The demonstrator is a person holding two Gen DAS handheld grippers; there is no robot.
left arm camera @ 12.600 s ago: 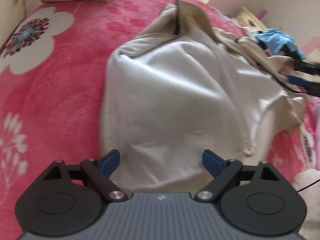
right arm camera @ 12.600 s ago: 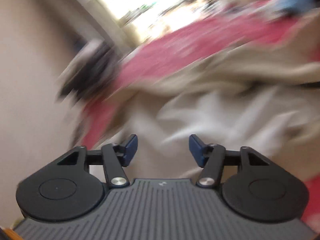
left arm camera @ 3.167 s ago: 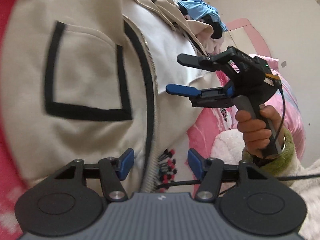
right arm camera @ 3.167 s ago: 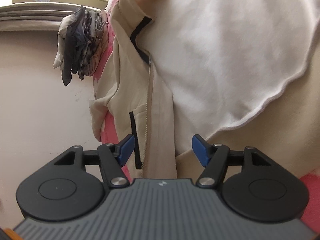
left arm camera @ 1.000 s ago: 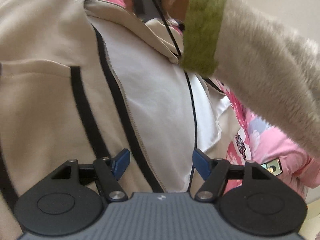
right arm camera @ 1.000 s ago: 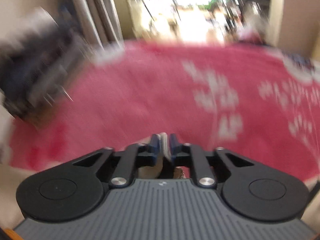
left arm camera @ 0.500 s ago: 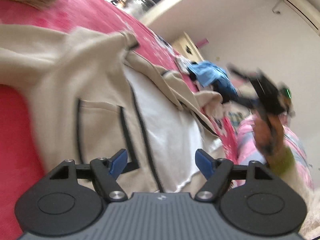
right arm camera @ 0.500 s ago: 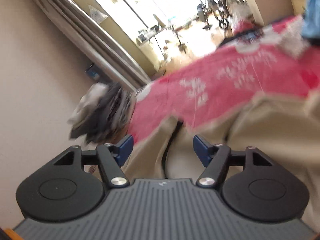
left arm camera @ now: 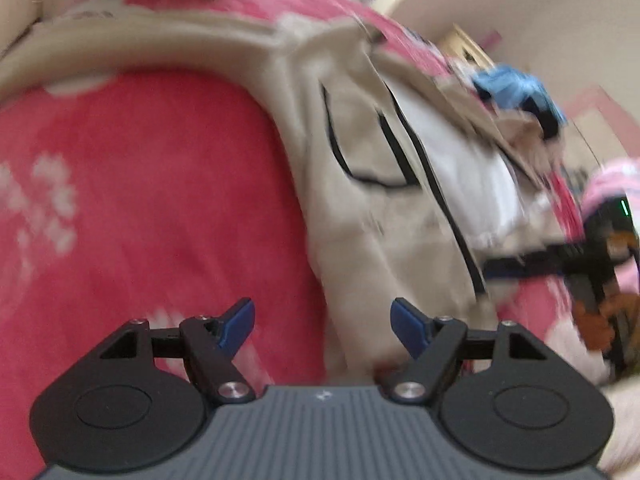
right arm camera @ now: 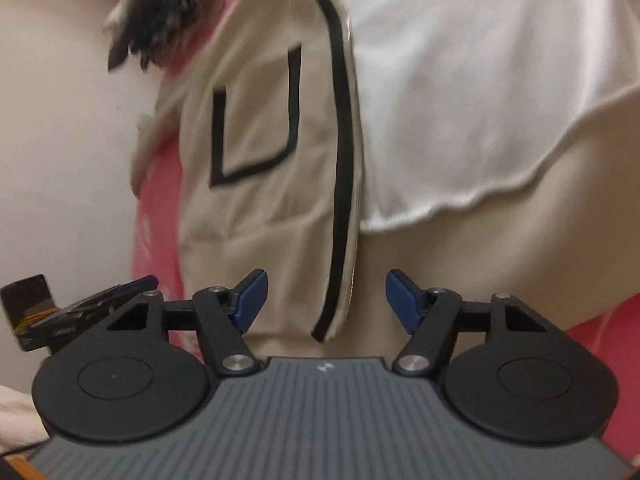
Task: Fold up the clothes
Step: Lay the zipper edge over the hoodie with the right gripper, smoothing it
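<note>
Hovering over the beige zip jacket (right arm camera: 256, 184), my right gripper (right arm camera: 323, 300) is closing on nothing, my left gripper (left arm camera: 322, 322) wide, empty; a hasty pinch risks bunching its white lining (right arm camera: 460, 92).

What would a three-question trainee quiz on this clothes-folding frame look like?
1. True or false: the jacket lies opened, its white lining showing.
2. The blanket under it is: A green, B pink, C grey.
3. Fill in: the trim around the jacket's pocket is ____.

Key: 1 true. 2 B. 3 black.

For the trainer: the left tool is open and empty; the right tool is closing, nothing pinched, jacket hem below it.
</note>
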